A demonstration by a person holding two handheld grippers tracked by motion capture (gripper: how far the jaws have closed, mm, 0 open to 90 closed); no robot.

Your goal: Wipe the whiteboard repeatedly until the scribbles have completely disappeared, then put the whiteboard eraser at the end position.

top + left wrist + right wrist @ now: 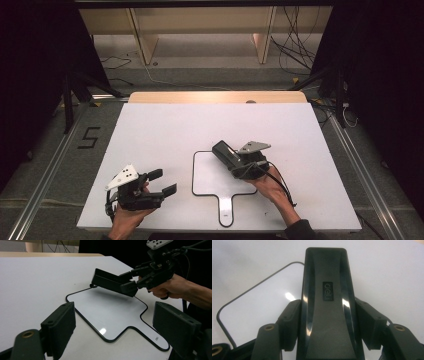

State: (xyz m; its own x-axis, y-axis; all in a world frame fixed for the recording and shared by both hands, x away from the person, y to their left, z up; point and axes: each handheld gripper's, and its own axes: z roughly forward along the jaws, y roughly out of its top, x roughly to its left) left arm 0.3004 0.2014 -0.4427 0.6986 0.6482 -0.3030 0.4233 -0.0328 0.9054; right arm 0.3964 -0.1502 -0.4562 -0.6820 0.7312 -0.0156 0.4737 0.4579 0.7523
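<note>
1. White surface (165, 135) fills my high view, with a wooden strip along its far edge and grey floor around it.
2. My right claw (235, 159) is clamped on a black eraser (226, 154), a long block with a glossy moulded back and a small logo plate, as the right gripper view shows (328, 305).
3. I see the jaws pressing on both long sides of the eraser, near its rear half.
4. From the left gripper view, the eraser (111, 282) tilts down, its far end touching or just above the far corner of the small whiteboard (107, 312); I cannot tell which.
5. That whiteboard (210, 180) lies flat on the surface, black-rimmed, paddle-shaped, its handle pointing toward me.
6. My right hand (267, 185) comes in over the board's right side.
7. My left claw (162, 181) sits well apart to the left of the board, jaws spread with nothing between them, held low over the surface.
8. A grey three-cornered plate (123, 176) tops it.
</note>
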